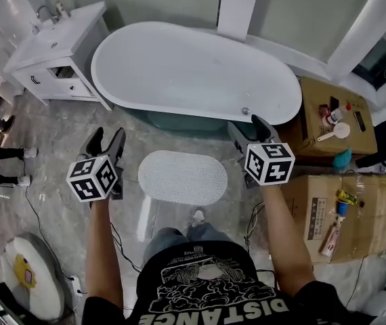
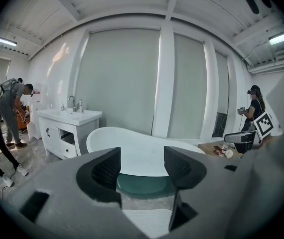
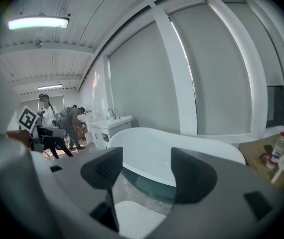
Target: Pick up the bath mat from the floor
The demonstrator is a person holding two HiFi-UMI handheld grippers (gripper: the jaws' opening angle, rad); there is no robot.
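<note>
A white oval bath mat (image 1: pixel 183 177) lies flat on the marble floor in front of the bathtub (image 1: pixel 193 73). My left gripper (image 1: pixel 106 143) hovers to the mat's left, well above the floor, jaws apart and empty. My right gripper (image 1: pixel 249 131) hangs to the mat's right, near the tub's end, also open with nothing between its jaws. In the left gripper view the mat (image 2: pixel 147 222) shows low between the fingers (image 2: pixel 107 171). The right gripper view has the mat (image 3: pixel 134 218) at the bottom, below the fingers (image 3: pixel 194 176).
A white vanity with sink (image 1: pixel 57 53) stands at the back left. Cardboard boxes (image 1: pixel 335 117) with bottles and tools sit at the right. A round white device (image 1: pixel 27 273) and cables lie at the lower left. People (image 2: pixel 2 113) stand near the vanity.
</note>
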